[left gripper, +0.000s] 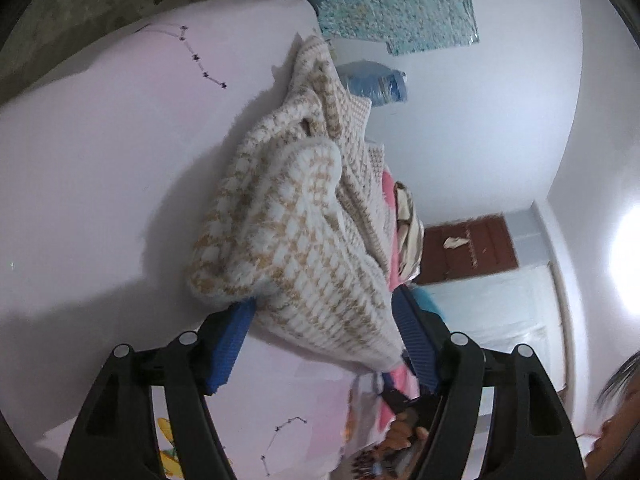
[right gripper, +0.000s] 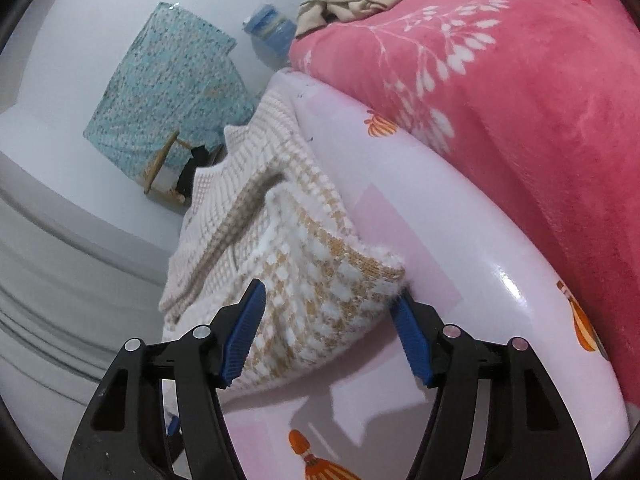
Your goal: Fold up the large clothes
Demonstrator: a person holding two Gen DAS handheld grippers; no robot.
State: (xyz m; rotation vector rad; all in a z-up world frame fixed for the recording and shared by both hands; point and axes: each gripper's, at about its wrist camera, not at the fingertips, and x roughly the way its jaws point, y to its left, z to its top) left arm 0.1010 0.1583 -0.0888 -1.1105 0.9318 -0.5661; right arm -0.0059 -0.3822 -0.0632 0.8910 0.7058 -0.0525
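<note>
Knit sweater bunched on sheet | both tongs wide, straddling its edges

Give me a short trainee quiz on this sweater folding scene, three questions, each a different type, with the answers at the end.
1. True or false: part of the checked knit sweater lies inside both the left claw and the right claw.
2. In the right wrist view, the blanket on the bed beside the sweater is: A) pink with white leaf prints, B) plain green, C) black and striped.
3. Fill in: the ribbed pads on the claws are coloured ____.

Key: 1 true; 2 A; 3 blue.
</note>
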